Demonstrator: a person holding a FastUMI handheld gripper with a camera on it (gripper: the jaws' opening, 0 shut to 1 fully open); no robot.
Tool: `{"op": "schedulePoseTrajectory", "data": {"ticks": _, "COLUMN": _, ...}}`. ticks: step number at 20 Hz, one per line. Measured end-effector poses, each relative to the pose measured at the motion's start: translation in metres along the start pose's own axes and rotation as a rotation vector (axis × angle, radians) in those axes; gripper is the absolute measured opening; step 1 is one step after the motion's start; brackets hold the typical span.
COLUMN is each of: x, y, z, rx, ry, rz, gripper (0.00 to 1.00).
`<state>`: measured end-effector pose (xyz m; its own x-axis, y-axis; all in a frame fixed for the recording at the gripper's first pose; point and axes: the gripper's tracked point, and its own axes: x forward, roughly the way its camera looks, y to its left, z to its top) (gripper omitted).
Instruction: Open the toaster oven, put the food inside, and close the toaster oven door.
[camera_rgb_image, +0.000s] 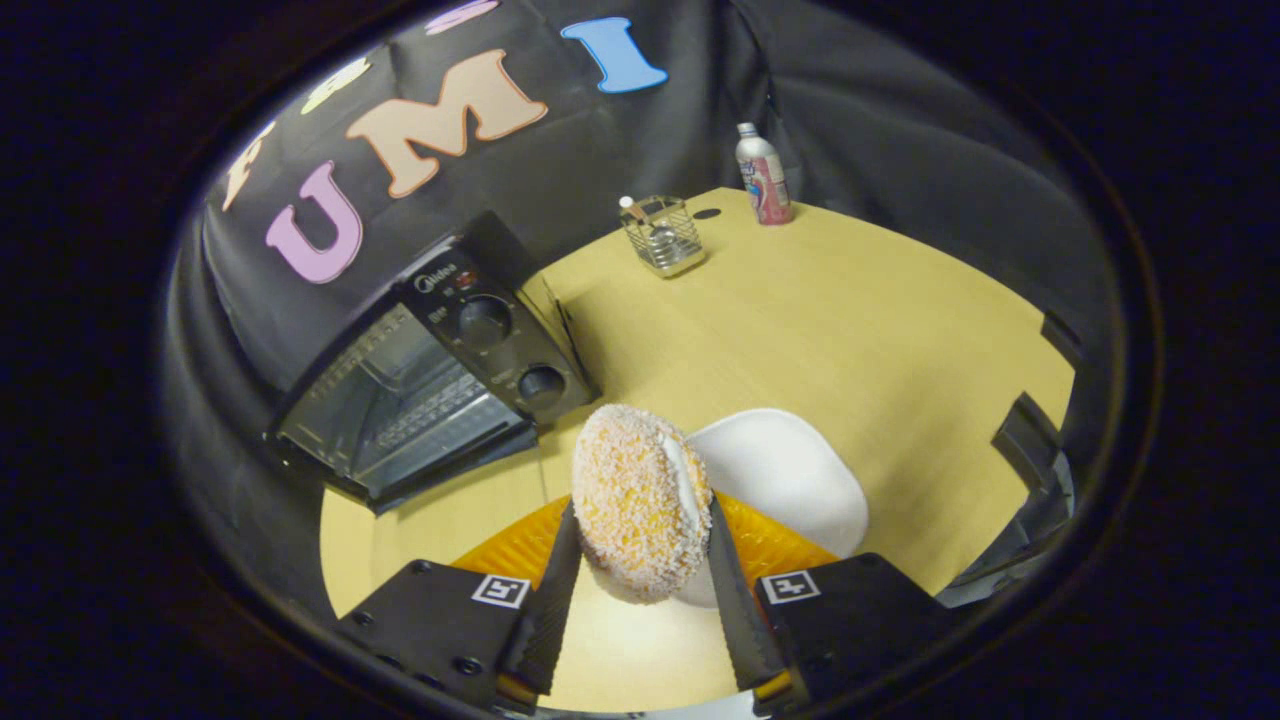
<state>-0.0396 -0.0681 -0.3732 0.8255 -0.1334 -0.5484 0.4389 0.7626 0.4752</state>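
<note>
Donut (640, 500), round and covered in crumbs with a white line of cream, sits up on its edge between the two fingers of the claw (640, 545). Both fingers press on its sides, so the claw is pinching the donut and holding it above the counter (850, 330). A white plate (790, 475) lies on the counter just behind the donut. The oven (430, 370) stands left of the donut and farther back, with its glass door down and open. Far behind the donut, a wire basket (663, 235) and a pink bottle (763, 175) stand near the counter's back edge.
</note>
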Motion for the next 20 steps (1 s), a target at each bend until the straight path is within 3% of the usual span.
{"op": "schedulePoseTrajectory", "data": {"ticks": 7, "x": 0.017, "y": 0.101, "z": -0.011, "rx": 0.118, "ry": -0.026, "rz": 0.032, "gripper": 0.69}}
{"op": "schedulePoseTrajectory", "data": {"ticks": 12, "x": 0.044, "y": 0.17, "z": -0.015, "rx": 0.12, "ry": -0.051, "rz": 0.031, "gripper": 0.69}}
{"op": "schedulePoseTrajectory", "data": {"ticks": 20, "x": 0.071, "y": 0.221, "z": -0.01, "rx": 0.113, "ry": -0.137, "rz": -0.014, "gripper": 0.69}}
